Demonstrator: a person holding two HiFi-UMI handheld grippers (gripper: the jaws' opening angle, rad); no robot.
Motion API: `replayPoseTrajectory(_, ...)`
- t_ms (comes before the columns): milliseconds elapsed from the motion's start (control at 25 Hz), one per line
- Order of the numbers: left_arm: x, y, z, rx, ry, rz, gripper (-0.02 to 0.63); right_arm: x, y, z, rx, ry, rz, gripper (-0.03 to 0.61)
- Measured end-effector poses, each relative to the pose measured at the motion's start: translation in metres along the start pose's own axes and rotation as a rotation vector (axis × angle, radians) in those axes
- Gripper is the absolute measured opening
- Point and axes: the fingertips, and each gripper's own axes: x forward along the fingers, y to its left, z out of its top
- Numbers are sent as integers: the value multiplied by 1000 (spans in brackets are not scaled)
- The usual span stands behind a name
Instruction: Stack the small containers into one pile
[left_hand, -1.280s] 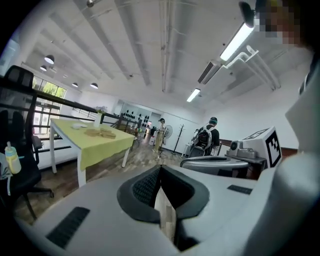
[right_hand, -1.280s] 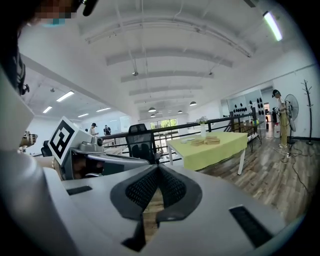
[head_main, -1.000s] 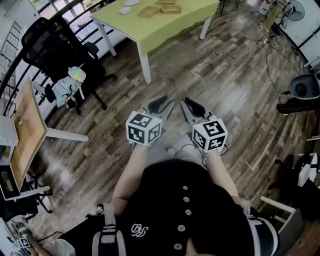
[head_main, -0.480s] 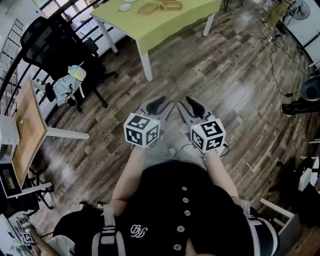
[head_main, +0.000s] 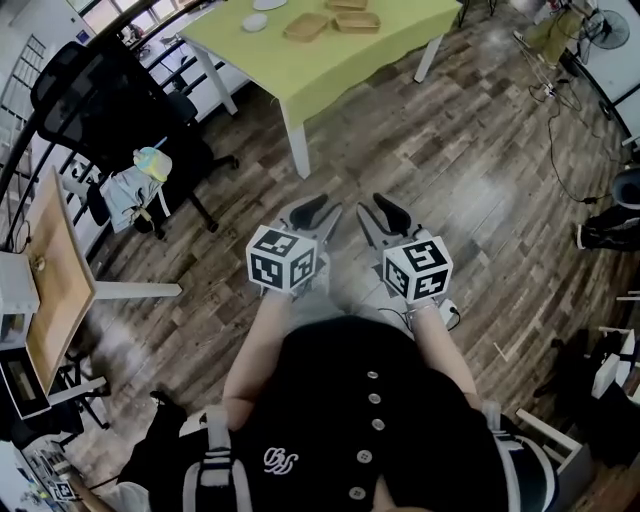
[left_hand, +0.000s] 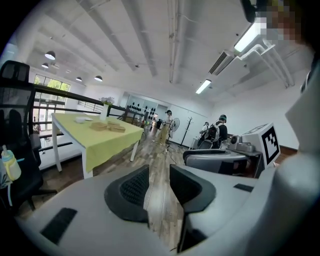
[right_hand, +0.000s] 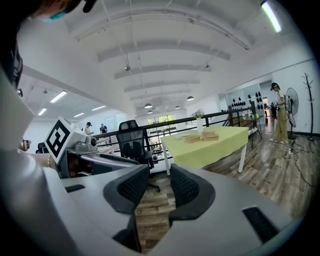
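Observation:
Several small shallow tan containers (head_main: 305, 26) lie on the green table (head_main: 330, 60) far ahead, with a white dish (head_main: 254, 22) beside them. They also show in the left gripper view as tan containers (left_hand: 107, 126) and in the right gripper view as tan containers (right_hand: 202, 136). I hold both grippers close to my body over the wooden floor, well short of the table. The left gripper (head_main: 318, 212) (left_hand: 159, 182) has its jaws apart and closing, with nothing between them. The right gripper (head_main: 382, 214) (right_hand: 160, 187) is open and empty.
A black office chair (head_main: 110, 95) with clothes and a bottle stands at the left, in front of a railing. A wooden side table (head_main: 55, 270) is further left. Cables (head_main: 555, 120) run over the floor at the right. People (left_hand: 217, 132) stand far off.
Both grippers stay in nearly the same place in front of my body. The head view has shifted a little, so more of the green table and its containers shows.

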Motion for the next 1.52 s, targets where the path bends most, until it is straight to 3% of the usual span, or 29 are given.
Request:
replayPoseTrajectory(200, 28, 53, 36, 35, 5, -5, 164, 55, -25, 23, 17, -15, -26, 127)
replayPoseTrajectory(520, 61, 125, 74, 59, 25, -37, 163, 125, -56, 47, 41, -17, -76, 124)
replayPoseTrajectory(800, 81, 151, 87, 50, 45, -98, 139, 156, -68, 56, 14, 13, -98, 124)
replayPoseTrajectory(1000, 97, 157, 81, 24, 69, -124, 127, 165, -79, 50, 51, 26, -114, 124)
replayPoseTrajectory(1520, 145, 213, 111, -27, 38, -36, 160, 225, -146, 62, 63, 58, -102, 124)
